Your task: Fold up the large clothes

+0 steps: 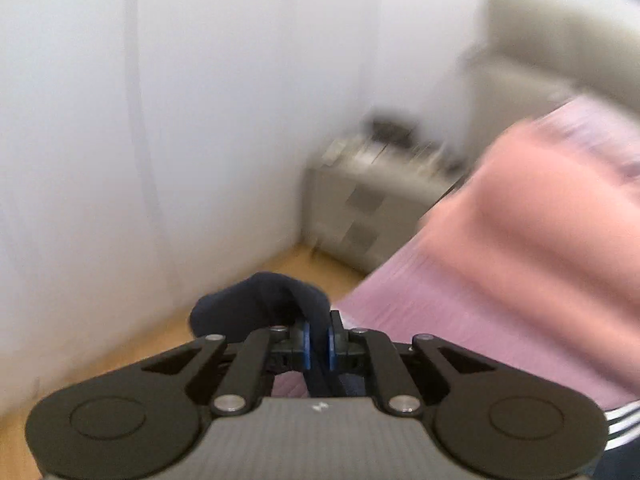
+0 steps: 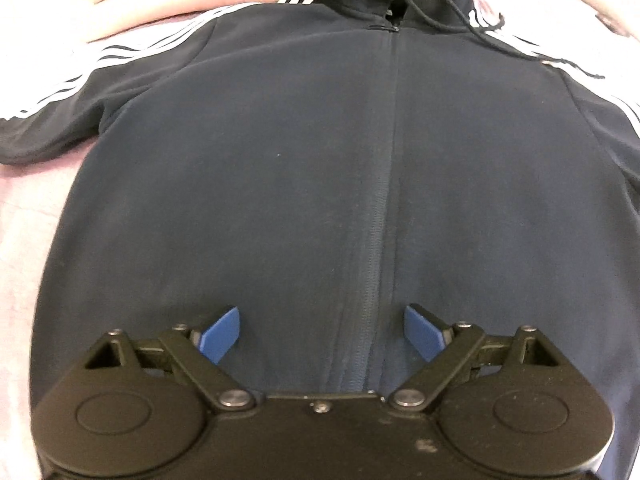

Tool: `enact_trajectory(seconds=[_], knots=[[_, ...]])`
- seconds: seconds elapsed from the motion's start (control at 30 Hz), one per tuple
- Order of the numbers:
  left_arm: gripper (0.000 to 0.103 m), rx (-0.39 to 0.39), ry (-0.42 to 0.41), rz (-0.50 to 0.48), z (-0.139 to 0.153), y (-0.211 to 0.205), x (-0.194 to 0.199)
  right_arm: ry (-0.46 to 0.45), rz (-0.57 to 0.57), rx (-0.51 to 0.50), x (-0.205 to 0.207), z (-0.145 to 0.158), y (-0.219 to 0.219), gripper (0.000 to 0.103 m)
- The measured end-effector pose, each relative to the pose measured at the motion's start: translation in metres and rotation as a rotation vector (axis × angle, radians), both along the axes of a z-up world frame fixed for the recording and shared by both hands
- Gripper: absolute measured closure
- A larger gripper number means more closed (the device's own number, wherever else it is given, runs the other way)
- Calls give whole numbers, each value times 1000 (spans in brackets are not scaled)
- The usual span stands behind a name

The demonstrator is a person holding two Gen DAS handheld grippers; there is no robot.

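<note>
Right wrist view looks down on a dark navy zip-front hoodie with white stripes along its sleeves (image 2: 280, 160), which lies spread flat, front up, on a pale pink bedsheet (image 2: 36, 200). Its hood and black drawstrings (image 2: 436, 20) point away from the camera, and the zipper line runs down the middle toward the right gripper (image 2: 322, 334). That gripper hovers low over the hem area with its blue pads (image 2: 222, 334) spread wide apart, one on either side of the zipper, holding nothing.

Left wrist view is blurred. The left gripper (image 1: 319, 338) has its blue pads pressed nearly together on a bunched fold of the same navy fabric (image 1: 256, 300), which bulges out beyond the fingertips. A striped sleeve edge shows at the lower right corner. Beyond lie the pink bedding, a strip of light wooden floor (image 1: 120, 340), a white wall (image 1: 160, 120) and a pale grey bedside drawer unit (image 1: 368, 208).
</note>
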State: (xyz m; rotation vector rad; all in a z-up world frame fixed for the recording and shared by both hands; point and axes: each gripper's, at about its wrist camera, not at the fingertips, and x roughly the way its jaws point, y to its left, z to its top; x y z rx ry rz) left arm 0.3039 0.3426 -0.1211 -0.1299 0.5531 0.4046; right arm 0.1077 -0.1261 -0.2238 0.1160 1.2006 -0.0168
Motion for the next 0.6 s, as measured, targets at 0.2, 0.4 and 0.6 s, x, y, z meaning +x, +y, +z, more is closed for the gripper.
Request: enact_trajectory(seconds=[0.2,0.4,0.6], knots=[[94,240,-331,-399,108,-202,-45,-103,-128,41,-18,24,-51,1],[60,154,-112,-826,38,-415,-78,-239,-211,26,-46,53,-128,1],[34,250,248,-1044,-89,-469,-111,-309,-338,166,-48,48,-219,1]])
